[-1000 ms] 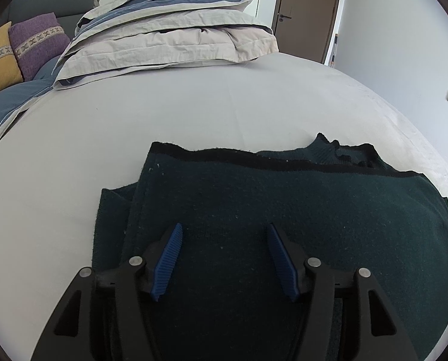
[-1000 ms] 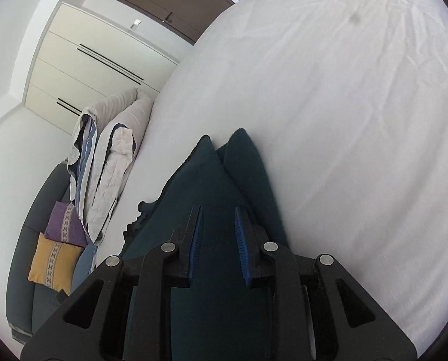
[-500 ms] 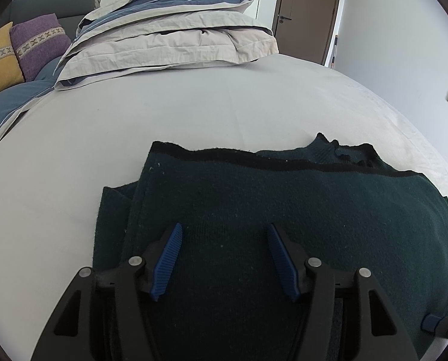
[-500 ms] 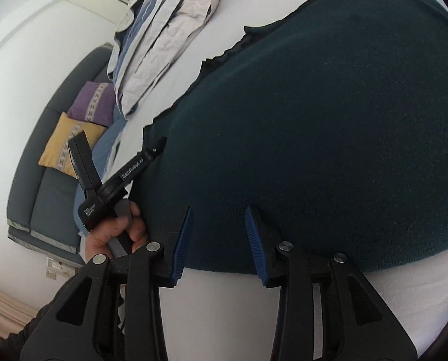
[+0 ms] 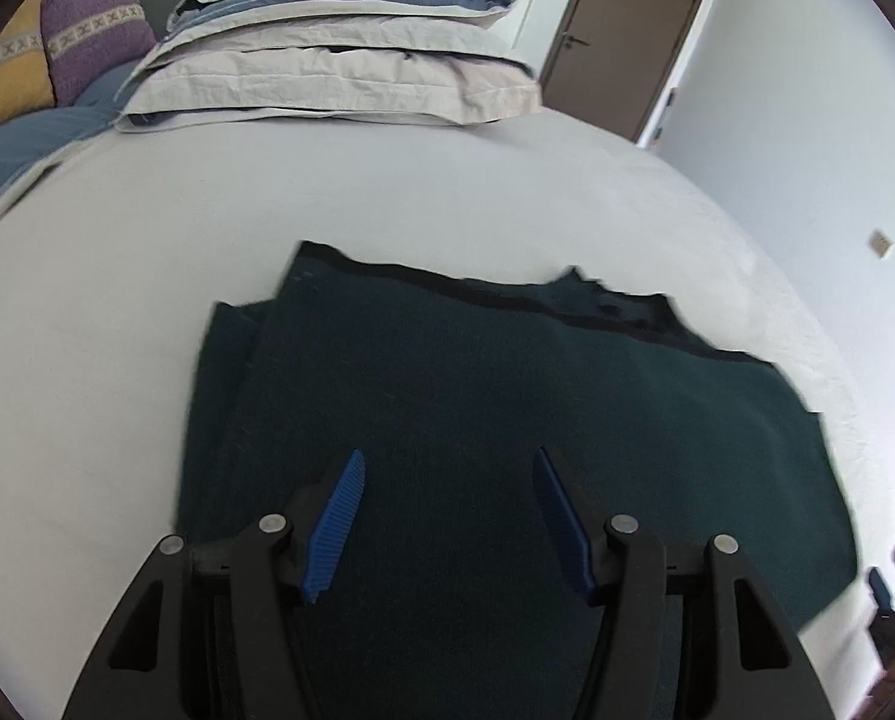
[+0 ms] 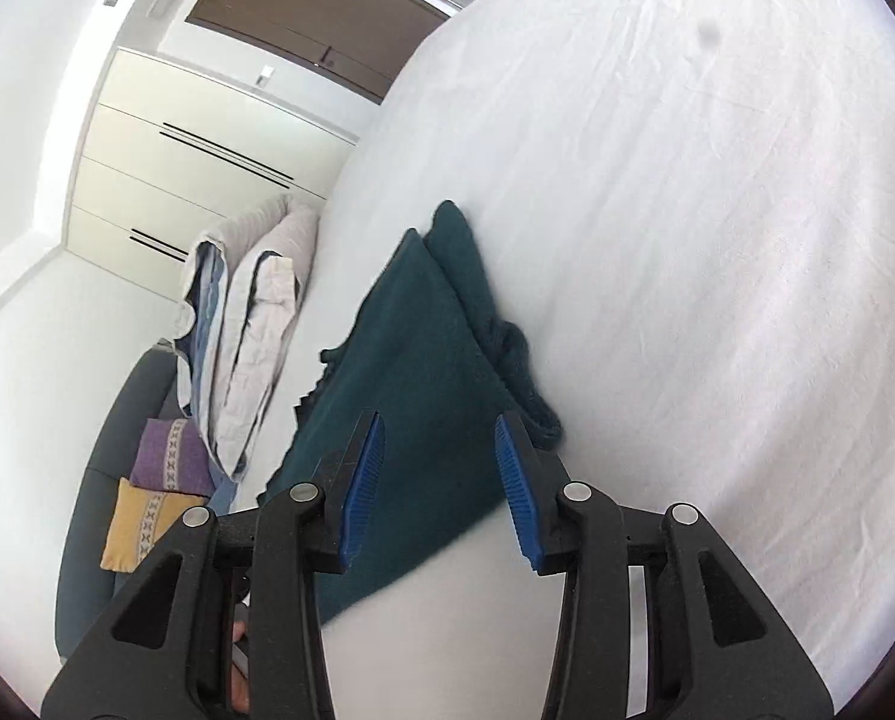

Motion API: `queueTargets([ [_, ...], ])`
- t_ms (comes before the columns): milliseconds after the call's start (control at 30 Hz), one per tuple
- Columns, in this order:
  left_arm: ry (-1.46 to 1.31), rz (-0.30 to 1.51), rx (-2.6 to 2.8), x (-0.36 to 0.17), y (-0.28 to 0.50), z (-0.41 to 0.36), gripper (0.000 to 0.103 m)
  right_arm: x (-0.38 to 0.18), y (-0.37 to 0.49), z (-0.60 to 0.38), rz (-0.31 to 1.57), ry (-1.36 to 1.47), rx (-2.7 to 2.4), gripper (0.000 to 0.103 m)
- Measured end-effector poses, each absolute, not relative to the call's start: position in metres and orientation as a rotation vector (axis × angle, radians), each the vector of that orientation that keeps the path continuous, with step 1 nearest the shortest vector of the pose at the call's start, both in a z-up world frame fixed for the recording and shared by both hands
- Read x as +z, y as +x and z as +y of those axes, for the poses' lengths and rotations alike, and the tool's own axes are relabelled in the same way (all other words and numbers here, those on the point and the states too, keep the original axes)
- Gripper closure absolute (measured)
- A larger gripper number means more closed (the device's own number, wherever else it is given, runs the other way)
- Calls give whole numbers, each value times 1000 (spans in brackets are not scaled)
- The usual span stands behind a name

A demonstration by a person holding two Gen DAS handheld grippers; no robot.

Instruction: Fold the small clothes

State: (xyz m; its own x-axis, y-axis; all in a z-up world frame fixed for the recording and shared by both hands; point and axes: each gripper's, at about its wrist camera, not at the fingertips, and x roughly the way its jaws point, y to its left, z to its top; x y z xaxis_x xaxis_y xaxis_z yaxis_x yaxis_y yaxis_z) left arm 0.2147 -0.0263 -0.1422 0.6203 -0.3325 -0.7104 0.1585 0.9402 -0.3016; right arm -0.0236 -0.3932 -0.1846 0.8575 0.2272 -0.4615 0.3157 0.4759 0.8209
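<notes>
Sweater (image 5: 507, 420) near edge hidden under left claw (image 5: 447, 516), far hem blurred, right claw (image 5: 891, 594) cropped.

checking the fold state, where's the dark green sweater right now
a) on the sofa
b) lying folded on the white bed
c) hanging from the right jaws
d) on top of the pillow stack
b: the sweater lies flat and folded on the bed, with both grippers' jaws open above it and nothing pinched between them.
</notes>
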Motion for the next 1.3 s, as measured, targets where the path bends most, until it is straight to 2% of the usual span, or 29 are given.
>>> queueTargets([
  [100,-179,839,-394,-129,177,-63,42,-180,-1,-355,626,1070,81,63],
  [233,-133,916,-413,-152,166,-86,41,-189,44,-297,766,1031,236,63],
  [300,-160,934,-404,-163,166,-71,46,-201,55,-280,823,1025,243,63],
  [367,-185,946,-411,-163,167,-52,61,-213,58,-282,850,1014,199,64],
  [500,-222,947,-399,-159,168,-9,62,-226,34,-336,736,1104,92,65],
  [533,-230,946,-373,-158,167,3,57,-225,22,-352,699,1120,50,65],
  [600,-249,931,-326,-155,163,25,56,-220,-4,-387,643,1139,-42,65],
  [633,-263,926,-289,-153,160,35,49,-216,-17,-403,612,1158,-75,65],
  [667,-278,911,-254,-151,157,46,47,-213,-32,-417,583,1174,-108,64],
  [833,-314,856,-204,-133,142,66,42,-196,-72,-453,528,1169,-219,62],
  [1033,-323,861,-297,-124,132,37,34,-203,-39,-426,637,1163,-153,62],
  [1133,-335,887,-341,-131,135,14,34,-214,-19,-405,702,1169,-163,62],
  [1300,-332,921,-389,-137,136,-18,34,-217,-2,-390,702,1213,-202,62],
])
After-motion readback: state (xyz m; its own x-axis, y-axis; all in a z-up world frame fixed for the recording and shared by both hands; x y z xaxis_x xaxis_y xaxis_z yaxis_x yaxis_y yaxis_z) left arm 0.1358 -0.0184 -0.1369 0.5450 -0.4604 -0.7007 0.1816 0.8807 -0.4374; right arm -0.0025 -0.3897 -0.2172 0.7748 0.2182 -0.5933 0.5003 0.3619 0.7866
